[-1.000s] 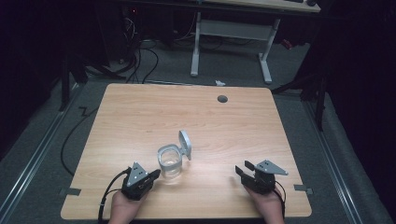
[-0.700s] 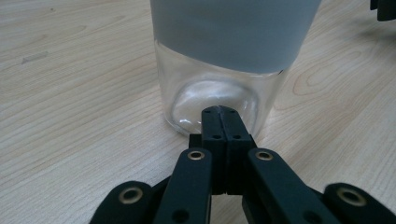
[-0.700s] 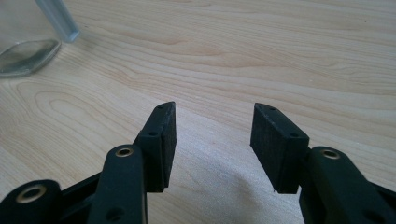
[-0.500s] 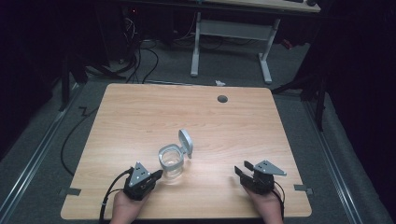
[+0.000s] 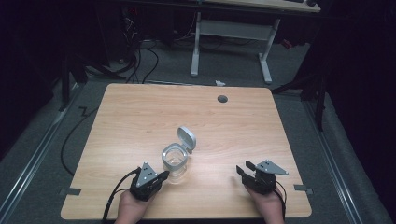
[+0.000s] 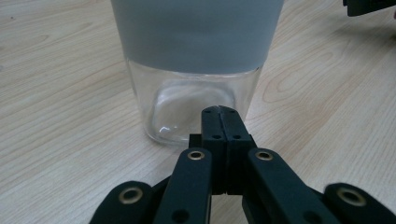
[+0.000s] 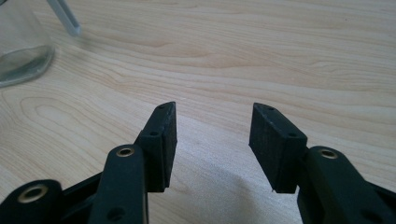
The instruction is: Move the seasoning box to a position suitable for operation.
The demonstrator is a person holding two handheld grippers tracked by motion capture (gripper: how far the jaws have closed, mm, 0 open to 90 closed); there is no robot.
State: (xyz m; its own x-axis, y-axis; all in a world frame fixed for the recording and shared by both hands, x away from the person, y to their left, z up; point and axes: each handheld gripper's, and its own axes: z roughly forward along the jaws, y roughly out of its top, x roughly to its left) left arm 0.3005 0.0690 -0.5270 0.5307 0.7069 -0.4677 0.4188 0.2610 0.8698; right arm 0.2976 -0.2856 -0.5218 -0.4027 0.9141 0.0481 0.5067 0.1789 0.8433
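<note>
High view above the table (image 5: 140,116) looking down, both gripper views low, close, sharing the jar (image 6: 196,70).

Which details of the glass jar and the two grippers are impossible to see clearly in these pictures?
- Clear glass jar with grey band: its top is cut off by the upper edge in the left gripper view.
- Whether the shut left gripper touches the jar: cannot tell.
- Grey hinged lid: its hinge is too small in the high view.
- Jar contents: too small to tell.
- Open right gripper: its body is cut off by the bottom edge.
</note>
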